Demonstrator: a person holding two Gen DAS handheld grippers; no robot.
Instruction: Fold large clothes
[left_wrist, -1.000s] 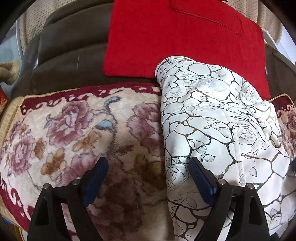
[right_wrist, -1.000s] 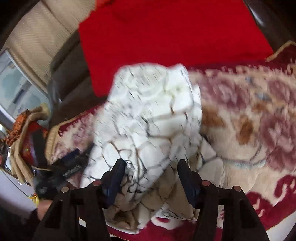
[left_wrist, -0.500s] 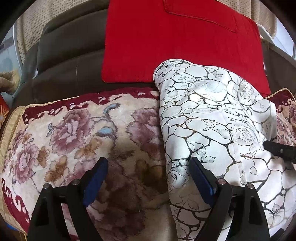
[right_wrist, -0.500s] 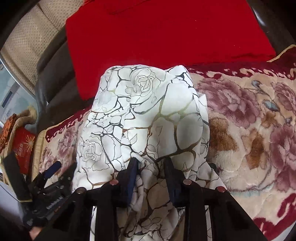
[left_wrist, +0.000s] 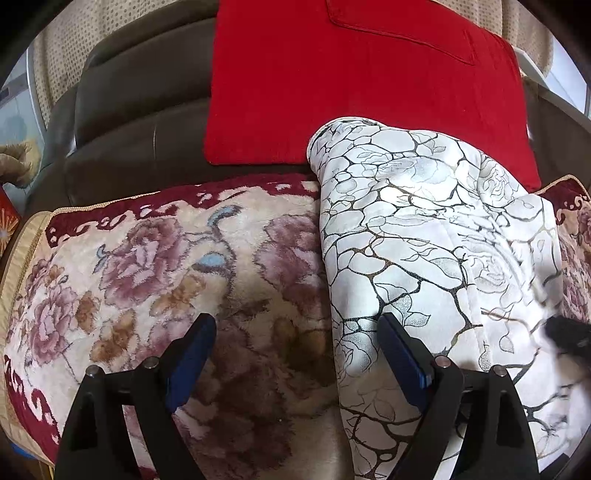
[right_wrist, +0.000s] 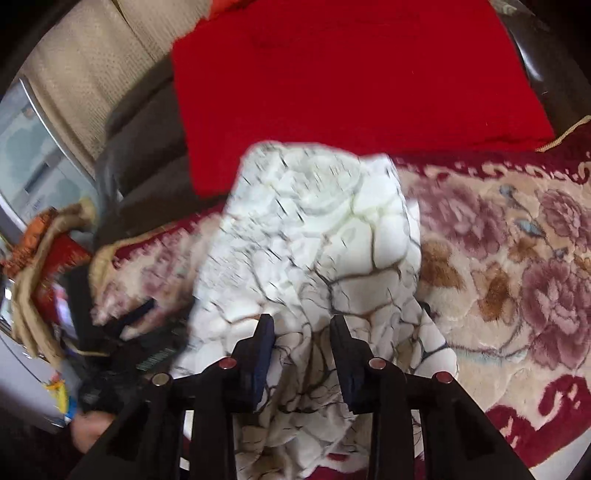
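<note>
Partly folded: white patterned garment (left_wrist: 424, 251) lying as a long doubled strip on the flowered blanket (left_wrist: 155, 280), far end against the red cushion (left_wrist: 351, 81). Still left: folding the strip end to end. Right gripper (right_wrist: 301, 332) just narrowed, clenched on a bunched near fold. Left gripper (left_wrist: 297, 339) released, spread wide over the garment's left edge, holding nothing

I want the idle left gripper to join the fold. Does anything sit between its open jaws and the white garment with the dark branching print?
Nothing visible does. The left gripper hangs open over the garment's left edge, on the floral plush blanket.
</note>
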